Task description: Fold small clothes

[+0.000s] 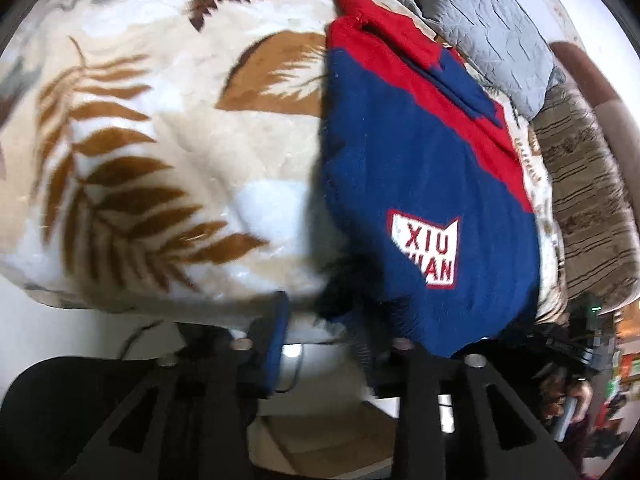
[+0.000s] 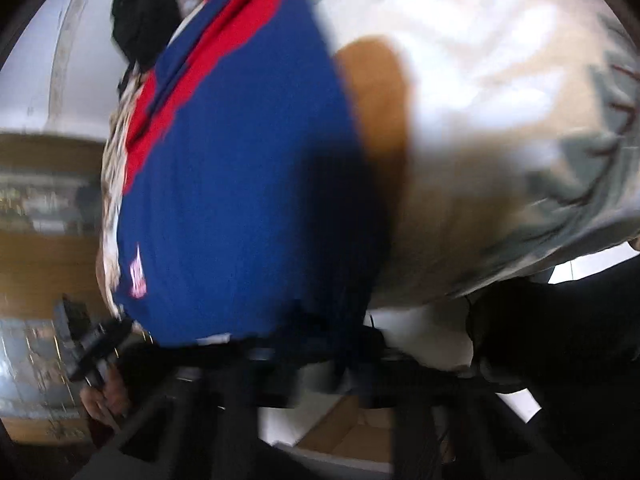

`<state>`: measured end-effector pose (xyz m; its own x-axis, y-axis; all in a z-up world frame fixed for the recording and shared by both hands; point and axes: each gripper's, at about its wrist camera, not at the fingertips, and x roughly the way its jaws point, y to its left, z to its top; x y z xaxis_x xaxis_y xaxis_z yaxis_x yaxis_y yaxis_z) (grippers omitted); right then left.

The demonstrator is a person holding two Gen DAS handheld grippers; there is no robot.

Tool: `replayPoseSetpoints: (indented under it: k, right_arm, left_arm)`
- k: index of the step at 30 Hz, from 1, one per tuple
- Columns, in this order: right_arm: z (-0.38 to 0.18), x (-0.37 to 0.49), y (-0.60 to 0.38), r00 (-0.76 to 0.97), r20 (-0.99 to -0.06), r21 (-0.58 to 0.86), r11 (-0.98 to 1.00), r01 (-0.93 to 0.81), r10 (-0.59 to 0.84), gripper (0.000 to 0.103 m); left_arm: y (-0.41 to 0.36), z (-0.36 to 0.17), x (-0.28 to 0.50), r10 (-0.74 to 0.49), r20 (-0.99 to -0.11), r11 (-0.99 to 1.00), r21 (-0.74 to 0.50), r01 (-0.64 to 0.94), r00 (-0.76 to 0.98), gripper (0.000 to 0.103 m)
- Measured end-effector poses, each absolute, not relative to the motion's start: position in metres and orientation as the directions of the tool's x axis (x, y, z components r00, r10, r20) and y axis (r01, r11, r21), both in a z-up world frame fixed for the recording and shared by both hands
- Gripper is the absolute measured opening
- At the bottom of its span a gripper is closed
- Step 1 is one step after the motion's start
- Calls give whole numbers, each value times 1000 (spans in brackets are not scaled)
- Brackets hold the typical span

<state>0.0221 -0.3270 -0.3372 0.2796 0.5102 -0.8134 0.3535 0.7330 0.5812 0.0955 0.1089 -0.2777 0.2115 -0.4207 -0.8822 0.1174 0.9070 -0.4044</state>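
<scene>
Left hand-held gripper (image 1: 320, 344) spread around sweater (image 1: 420, 168) hem on blanket (image 1: 160, 140); right's grip unclear

Left tool (image 1: 324, 344): black frame with triangular cut-outs, lower frame. Round silver screw heads along its top bar. One finger (image 1: 276, 344) carries a blue pad; the other is dark and blurred. Right tool (image 2: 320, 356): black, cut-out struts, heavily blurred. A bare-skinned hand (image 2: 102, 398) at lower left of the right view grips a black handle.
</scene>
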Motion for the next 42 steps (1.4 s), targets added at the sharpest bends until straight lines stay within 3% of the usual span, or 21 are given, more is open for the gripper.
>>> replayPoseSetpoints:
  k: [1, 2, 8, 13, 20, 36, 42]
  right_arm:
    - [-328, 22, -319, 283, -832, 550, 775, 311, 477, 9]
    - [-318, 21, -313, 296, -836, 537, 799, 270, 462, 9]
    - [-299, 28, -312, 328, -816, 559, 797, 231, 477, 9]
    - [-301, 25, -314, 328, -807, 574, 783, 238, 492, 9]
    - [-307, 27, -316, 332, -788, 605, 754, 256, 519, 9]
    - [-311, 31, -320, 331, -762, 639, 727, 251, 556, 9]
    - [-309, 34, -318, 322, -765, 635, 736, 236, 557, 9]
  left_arm:
    - [111, -275, 91, -412, -884, 911, -395, 121, 220, 53]
    - [113, -275, 88, -410, -884, 912, -394, 114, 223, 55]
    - [122, -277, 91, -449, -859, 892, -445, 75, 248, 55]
    - [112, -269, 99, -487, -829, 873, -467, 140, 275, 58]
    - [111, -263, 99, -614, -741, 789, -588, 178, 272, 62]
    - [120, -292, 91, -535, -818, 844, -531, 76, 213, 64]
    - [114, -297, 88, -559, -798, 827, -555, 86, 225, 62]
